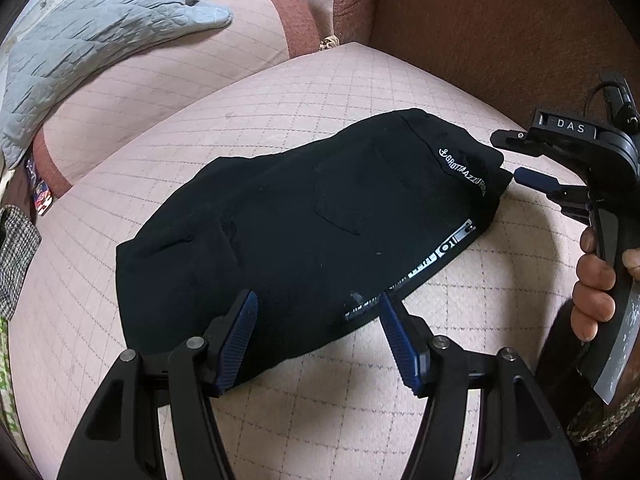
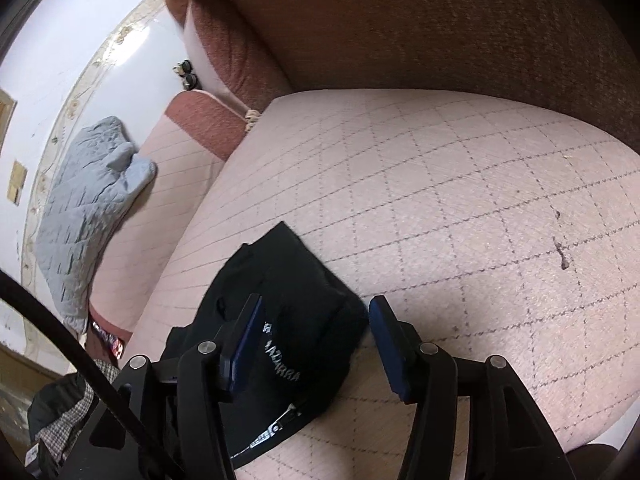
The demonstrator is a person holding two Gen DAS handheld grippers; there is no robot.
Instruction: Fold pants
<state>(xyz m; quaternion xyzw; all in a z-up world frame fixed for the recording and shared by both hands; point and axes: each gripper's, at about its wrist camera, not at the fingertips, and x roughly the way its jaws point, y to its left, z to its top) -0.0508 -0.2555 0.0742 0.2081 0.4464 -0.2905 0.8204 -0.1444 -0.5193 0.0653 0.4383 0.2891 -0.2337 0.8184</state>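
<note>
Black pants (image 1: 304, 216): folded into a compact bundle, lying flat on the pink sofa cushion (image 1: 400, 80). Left gripper (image 1: 316, 320) and right gripper (image 2: 316, 328): jaws apart, gripping nothing. Folding looks essentially done.

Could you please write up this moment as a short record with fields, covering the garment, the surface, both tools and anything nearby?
garment: black pants, folded into a compact bundle, white lettering and a zipper showing
surface: pink checked sofa cushion
left tool: open, jaws over the pants' near edge, not gripping
right tool: open, jaws over the lettered end, not gripping
person: hand holding the right tool's handle
nearby: grey quilt on the next cushion
fold: looks nearly or fully done
</note>
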